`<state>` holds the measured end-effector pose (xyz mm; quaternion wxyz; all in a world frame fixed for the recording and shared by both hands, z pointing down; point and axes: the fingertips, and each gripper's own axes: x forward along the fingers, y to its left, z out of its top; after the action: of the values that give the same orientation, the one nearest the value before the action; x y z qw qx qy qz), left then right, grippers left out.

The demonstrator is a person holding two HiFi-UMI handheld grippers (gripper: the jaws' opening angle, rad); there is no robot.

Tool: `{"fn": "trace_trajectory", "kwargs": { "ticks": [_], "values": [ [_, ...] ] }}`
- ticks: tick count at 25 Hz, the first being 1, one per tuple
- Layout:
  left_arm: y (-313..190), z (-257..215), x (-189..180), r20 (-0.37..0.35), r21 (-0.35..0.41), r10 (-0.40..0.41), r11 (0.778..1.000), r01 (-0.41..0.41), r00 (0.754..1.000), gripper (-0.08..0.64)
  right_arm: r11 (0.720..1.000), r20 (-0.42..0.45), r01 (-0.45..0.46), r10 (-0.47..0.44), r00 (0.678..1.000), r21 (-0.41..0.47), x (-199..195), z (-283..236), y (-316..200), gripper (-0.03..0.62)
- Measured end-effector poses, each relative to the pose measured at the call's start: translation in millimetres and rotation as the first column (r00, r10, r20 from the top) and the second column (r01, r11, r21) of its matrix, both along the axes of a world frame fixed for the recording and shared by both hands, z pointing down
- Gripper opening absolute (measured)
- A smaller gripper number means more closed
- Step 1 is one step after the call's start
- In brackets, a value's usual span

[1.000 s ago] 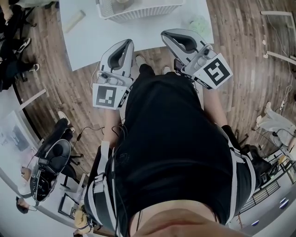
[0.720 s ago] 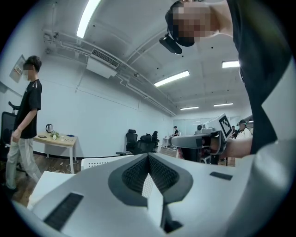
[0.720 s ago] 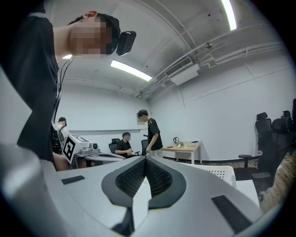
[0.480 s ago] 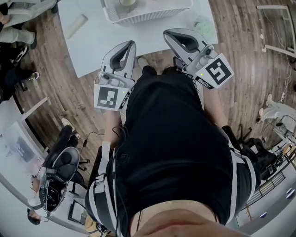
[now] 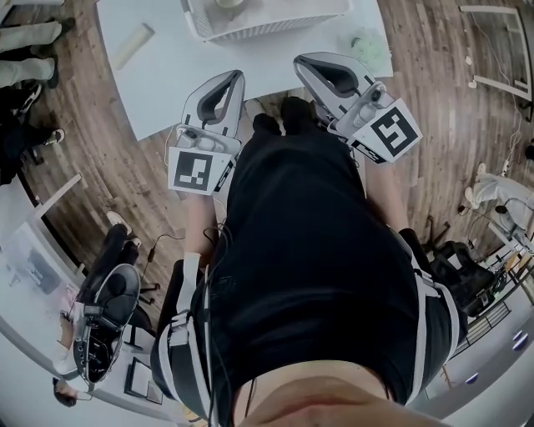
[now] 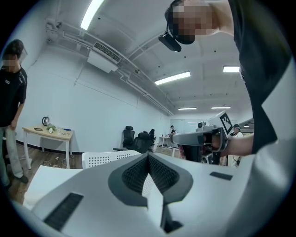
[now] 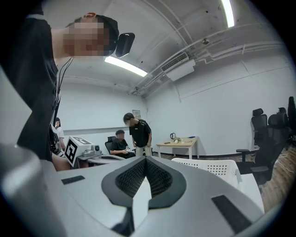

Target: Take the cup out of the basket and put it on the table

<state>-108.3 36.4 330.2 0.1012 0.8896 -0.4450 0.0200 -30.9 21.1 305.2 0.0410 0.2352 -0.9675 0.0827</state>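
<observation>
The left tongs and right tongs are closed and empty. The pale cup sits in the white perforated plastic basket at the upper frame edge. It is likely light and rigid, best pinched across its rim.

Right gripper jaws pressed together, seemingly empty; white perforated basket lies beyond.

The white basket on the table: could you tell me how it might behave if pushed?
The white basket looks like thin perforated plastic, so probably light and apt to slide on the smooth table. Its broad, low shape suggests it would hardly tip.
</observation>
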Motion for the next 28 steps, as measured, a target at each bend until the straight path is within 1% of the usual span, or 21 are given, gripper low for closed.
{"fn": "trace_trajectory", "kwargs": {
  "ticks": [5,10,13,21,25,28],
  "values": [
    [-9,-4,6,0.001,-0.001,-0.021,1.000,0.021,1.000,0.021,1.000,0.015,0.021,-0.021,1.000,-0.001,5,-1,-13,0.017],
    [-23,-17,16,-0.026,0.020,-0.044,0.999,0.045,0.999,0.021,0.998,0.032,0.054,-0.055,0.998,0.017,10,-9,-28,0.017],
    [-30,-20,25,-0.016,0.022,-0.052,0.998,0.052,0.999,0.021,0.997,0.041,0.068,-0.069,0.997,0.025,16,-11,-35,0.017],
    [-55,-19,61,0.002,0.011,-0.076,0.997,0.076,0.997,0.021,0.995,0.059,0.094,-0.096,0.994,0.035,46,-8,-63,0.017],
    [-68,-18,83,0.001,0.004,-0.107,0.994,0.107,0.994,0.021,0.992,0.066,0.117,-0.119,0.991,0.037,65,-5,-75,0.018],
    [-74,-16,99,0.020,-0.002,-0.134,0.991,0.134,0.991,0.020,0.989,0.084,0.146,-0.147,0.986,0.021,81,-6,-82,0.018]
  ]
}}
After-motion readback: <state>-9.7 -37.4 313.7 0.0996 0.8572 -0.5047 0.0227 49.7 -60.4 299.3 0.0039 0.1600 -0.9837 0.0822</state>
